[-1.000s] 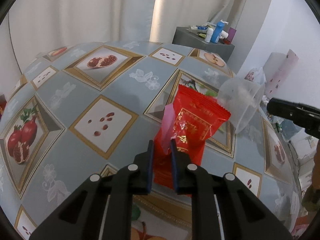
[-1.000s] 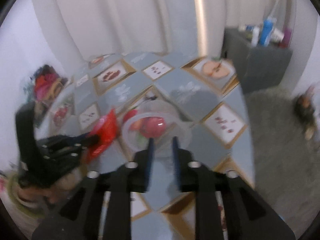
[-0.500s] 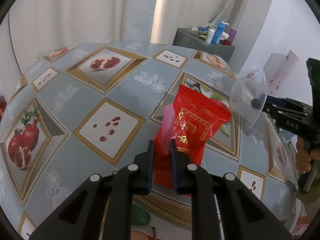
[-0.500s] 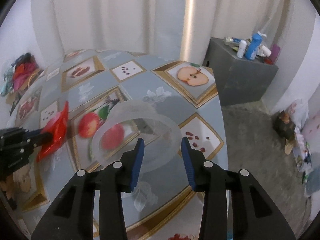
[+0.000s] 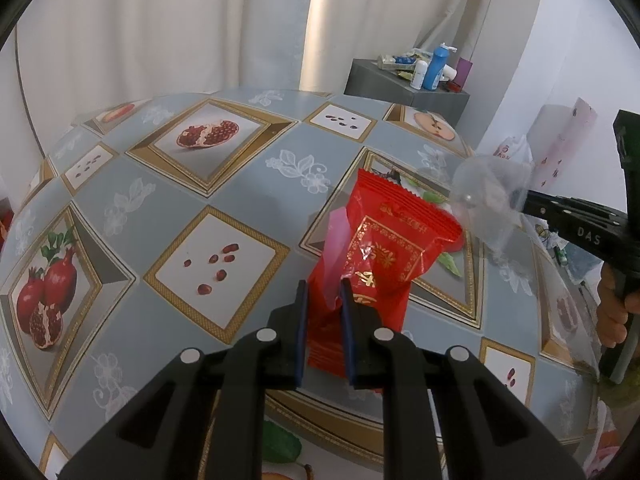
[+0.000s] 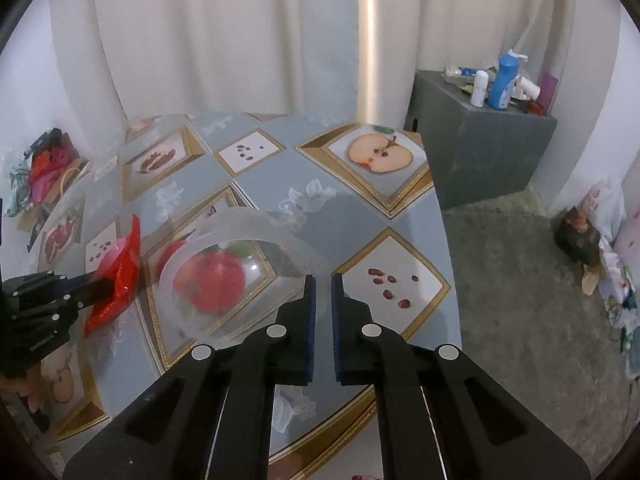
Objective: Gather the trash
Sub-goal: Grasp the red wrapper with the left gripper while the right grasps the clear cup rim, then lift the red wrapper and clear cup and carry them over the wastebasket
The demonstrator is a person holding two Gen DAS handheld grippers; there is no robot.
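In the left wrist view, the left gripper (image 5: 324, 292) sits at lower centre, its blue-padded jaws pinching a red snack wrapper (image 5: 384, 264) together with a pink scrap (image 5: 335, 248) tucked against the wrapper's left side; the wrapper rises from the jaws toward the middle of the frame, above the fruit-patterned tablecloth (image 5: 168, 208). At the right edge of the same view the right gripper (image 5: 524, 200) reaches in from the side, a person's hand (image 5: 616, 308) around its handle, its tips closed on the wall of a clear plastic cup (image 5: 488, 196) that hangs just right of the wrapper's top corner. The right wrist view shows that cup (image 6: 236, 268) lying on its side left of centre, its open mouth turned toward the camera, with the right gripper's (image 6: 322, 284) jaws just having closed to a narrow gap; the cup's thin rim appears to pass between them, though the clear plastic makes the exact contact hard to read. The wrapper (image 6: 120, 272) shows at the left of that view, held by the left gripper (image 6: 102, 284). A grey cabinet (image 6: 476, 144) with bottles stands at upper right, before pale curtains (image 6: 224, 40).
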